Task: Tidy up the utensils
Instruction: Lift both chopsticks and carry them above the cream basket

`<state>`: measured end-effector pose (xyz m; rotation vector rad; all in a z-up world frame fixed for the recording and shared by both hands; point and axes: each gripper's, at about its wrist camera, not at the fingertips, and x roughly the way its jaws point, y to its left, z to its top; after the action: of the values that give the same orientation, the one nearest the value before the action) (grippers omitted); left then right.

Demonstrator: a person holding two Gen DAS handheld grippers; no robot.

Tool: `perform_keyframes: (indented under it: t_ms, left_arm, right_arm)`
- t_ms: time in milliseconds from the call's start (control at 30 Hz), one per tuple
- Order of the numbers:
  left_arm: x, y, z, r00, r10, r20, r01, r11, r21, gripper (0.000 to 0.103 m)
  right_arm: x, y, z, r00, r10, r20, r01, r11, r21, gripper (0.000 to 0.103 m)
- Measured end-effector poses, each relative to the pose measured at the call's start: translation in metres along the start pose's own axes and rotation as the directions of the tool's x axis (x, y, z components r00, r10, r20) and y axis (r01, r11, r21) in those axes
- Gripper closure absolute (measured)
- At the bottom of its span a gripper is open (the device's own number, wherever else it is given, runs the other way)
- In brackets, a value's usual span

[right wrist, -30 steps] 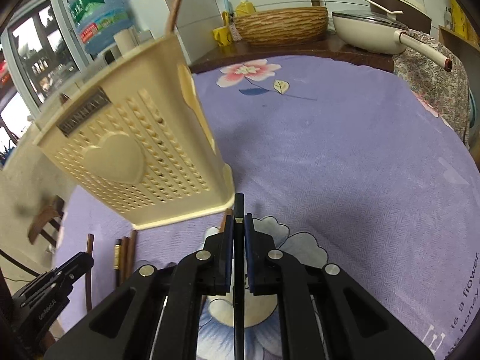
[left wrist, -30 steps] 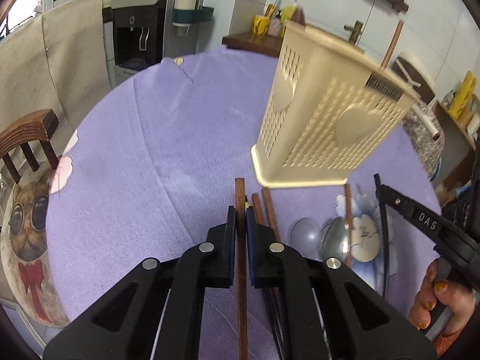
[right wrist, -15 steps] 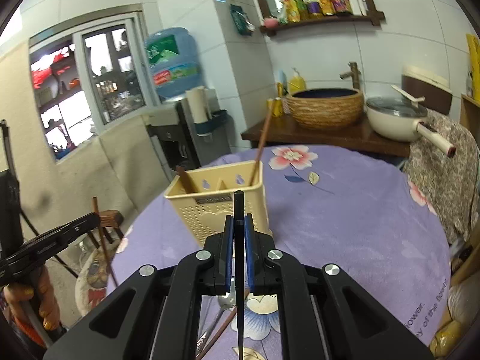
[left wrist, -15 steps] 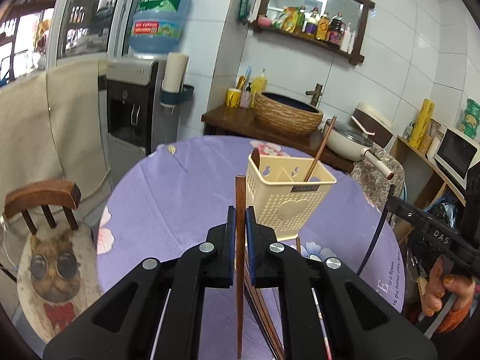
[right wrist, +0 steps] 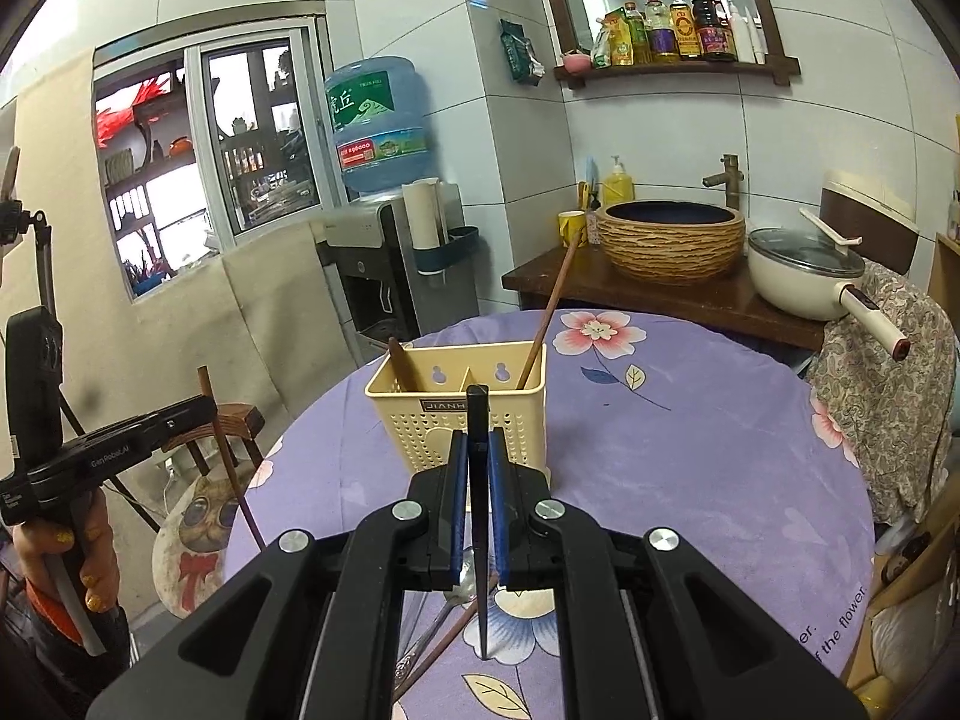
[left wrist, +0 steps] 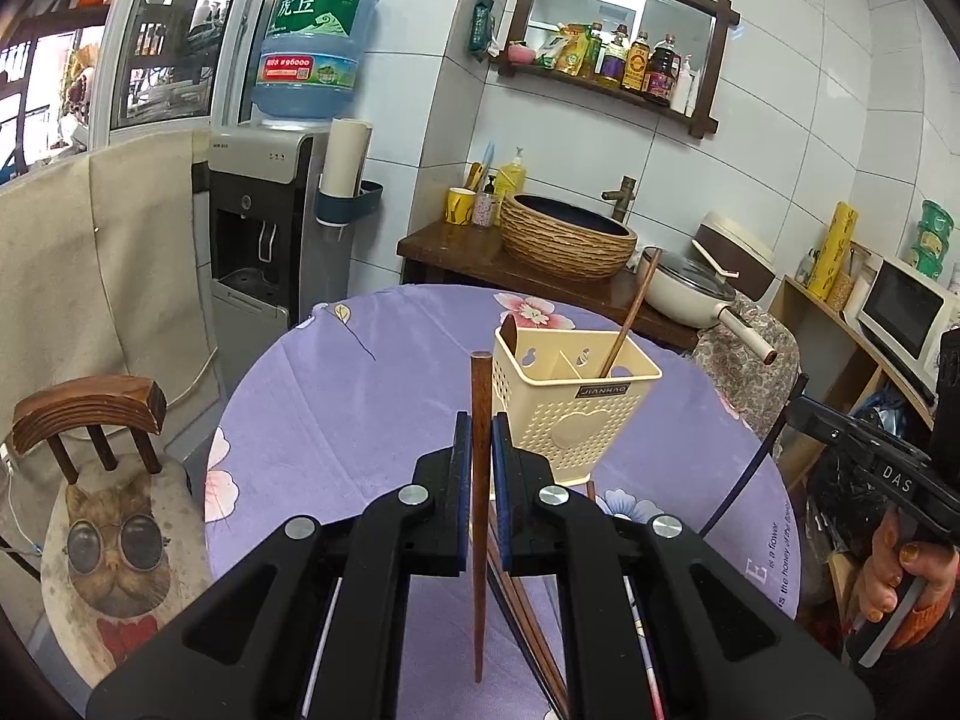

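Note:
My left gripper (left wrist: 478, 444) is shut on a brown wooden chopstick (left wrist: 479, 516) and holds it upright above the table. My right gripper (right wrist: 474, 462) is shut on a black chopstick (right wrist: 478, 516), also held upright. A cream perforated utensil basket (left wrist: 570, 414) stands on the purple tablecloth ahead of both grippers; it shows too in the right wrist view (right wrist: 462, 414). A brown chopstick (left wrist: 630, 318) leans in its right compartment and a dark handle (right wrist: 403, 363) in its left. More chopsticks (left wrist: 528, 612) and a spoon (right wrist: 456, 585) lie on the cloth below the grippers.
The round table (left wrist: 360, 408) has a purple flowered cloth. A wooden chair with a cat cushion (left wrist: 108, 546) stands at its left. Behind it are a water dispenser (left wrist: 270, 240), a wooden counter with a woven basin (left wrist: 567, 237), and a pan (left wrist: 690, 294).
Both grippers have risen well above the table and pulled back from the basket, each carrying its chopstick. The basket, close and large before, now looks small and is seen from above.

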<state>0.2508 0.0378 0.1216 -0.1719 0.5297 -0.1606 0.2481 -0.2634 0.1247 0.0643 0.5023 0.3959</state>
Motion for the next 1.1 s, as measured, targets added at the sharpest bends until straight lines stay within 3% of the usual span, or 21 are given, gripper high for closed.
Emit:
perform_keyframes:
  t_ms: [267, 533, 633, 733, 900, 1100]
  left_arm:
    - [-0.011, -0.013, 0.032, 0.998, -0.024, 0.052, 0.022, 0.999, 0.038, 0.096]
    - [-0.024, -0.05, 0.121, 0.989, -0.067, 0.134, 0.055, 0.995, 0.087, 0.096]
    - [-0.026, -0.067, 0.156, 0.98, -0.039, 0.195, 0.02, 0.995, 0.098, 0.096]
    - [-0.016, -0.076, 0.177, 0.979, -0.022, 0.204, 0.006, 0.997, 0.081, 0.096]
    - [0.022, -0.081, 0.18, 0.979, 0.03, 0.199, -0.042, 0.998, 0.056, 0.096]
    - [0.084, -0.072, 0.152, 0.993, 0.049, 0.104, -0.051, 0.998, 0.021, 0.096]
  right_arm:
    - [-0.011, 0.01, 0.035, 0.999, 0.032, 0.038, -0.031, 0.999, -0.031, 0.096]
    - [-0.017, 0.017, 0.126, 0.987, 0.054, 0.151, -0.052, 0.999, -0.014, 0.096]
    - [-0.013, 0.017, 0.154, 0.983, 0.035, 0.181, -0.036, 0.999, 0.002, 0.096]
    - [0.0, 0.014, 0.173, 0.981, 0.003, 0.194, -0.006, 1.0, 0.017, 0.096]
    - [0.032, 0.006, 0.164, 0.984, -0.037, 0.174, 0.031, 0.999, 0.04, 0.096]
    - [0.078, -0.004, 0.126, 0.994, -0.055, 0.093, 0.05, 0.997, 0.057, 0.096]
